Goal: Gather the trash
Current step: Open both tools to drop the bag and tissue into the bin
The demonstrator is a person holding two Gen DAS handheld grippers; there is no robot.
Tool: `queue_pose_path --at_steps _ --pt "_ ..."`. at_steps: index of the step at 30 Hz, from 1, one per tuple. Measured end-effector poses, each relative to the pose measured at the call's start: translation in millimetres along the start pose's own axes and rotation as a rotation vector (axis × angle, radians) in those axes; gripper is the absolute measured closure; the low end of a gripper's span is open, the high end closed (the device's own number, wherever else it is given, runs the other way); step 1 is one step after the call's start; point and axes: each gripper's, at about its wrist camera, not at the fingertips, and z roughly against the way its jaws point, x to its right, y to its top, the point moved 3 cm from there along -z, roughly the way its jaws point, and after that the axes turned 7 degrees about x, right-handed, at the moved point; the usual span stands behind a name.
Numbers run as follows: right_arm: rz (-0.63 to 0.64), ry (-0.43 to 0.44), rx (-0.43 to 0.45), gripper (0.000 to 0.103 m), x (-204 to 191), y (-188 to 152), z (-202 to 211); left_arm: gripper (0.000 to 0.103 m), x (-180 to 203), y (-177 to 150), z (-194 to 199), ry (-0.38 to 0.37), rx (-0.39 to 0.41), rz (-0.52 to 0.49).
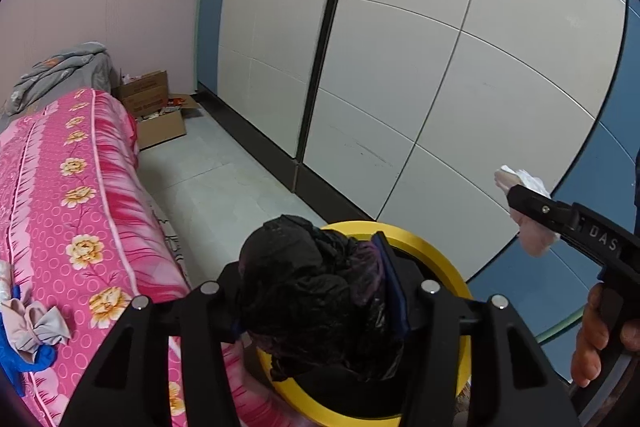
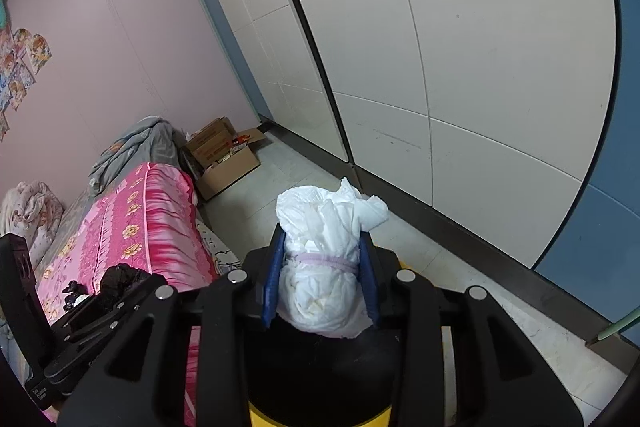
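Note:
My left gripper (image 1: 316, 291) is shut on a crumpled black plastic bag (image 1: 312, 291) and holds it over the yellow-rimmed trash bin (image 1: 432, 247). My right gripper (image 2: 322, 275) is shut on a rolled white diaper (image 2: 324, 259) bound with a purple band, held above the bin's black liner (image 2: 320, 367). In the left wrist view the right gripper (image 1: 520, 211) shows at the right with the white diaper (image 1: 524, 183) in it. In the right wrist view the left gripper (image 2: 100, 303) shows at lower left with the black bag (image 2: 118, 281).
A bed with a pink flowered cover (image 1: 72, 211) lies at the left, with a grey quilt (image 1: 60, 75) at its far end. Open cardboard boxes (image 1: 156, 107) stand on the tiled floor (image 1: 224, 179). White wardrobe doors (image 1: 400, 47) line the right side.

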Motion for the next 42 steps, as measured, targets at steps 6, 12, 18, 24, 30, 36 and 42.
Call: queue_pose_path --at_steps 6,12,18,24,30,36,42 --pt "-0.020 -0.046 0.022 0.045 11 -2 9 0.026 -3 -3 0 -0.013 0.006 0.011" --pt "-0.023 -0.064 0.051 0.042 11 -2 22 0.013 -17 3 18 0.027 0.040 0.041" --pt "0.002 -0.026 0.080 0.038 -10 -2 39 0.008 -40 13 51 0.100 0.094 0.054" --pt "0.054 0.051 0.100 0.034 -50 -2 58 0.008 -69 20 94 0.197 0.143 0.058" --pt "0.118 0.157 0.103 0.029 -101 -10 77 0.008 -108 22 144 0.294 0.191 0.077" --pt "0.179 0.261 0.094 0.027 -150 -24 98 0.008 -150 19 193 0.415 0.220 0.091" --pt "0.235 0.372 0.062 0.024 -198 -49 116 0.008 -199 6 236 0.535 0.215 0.141"
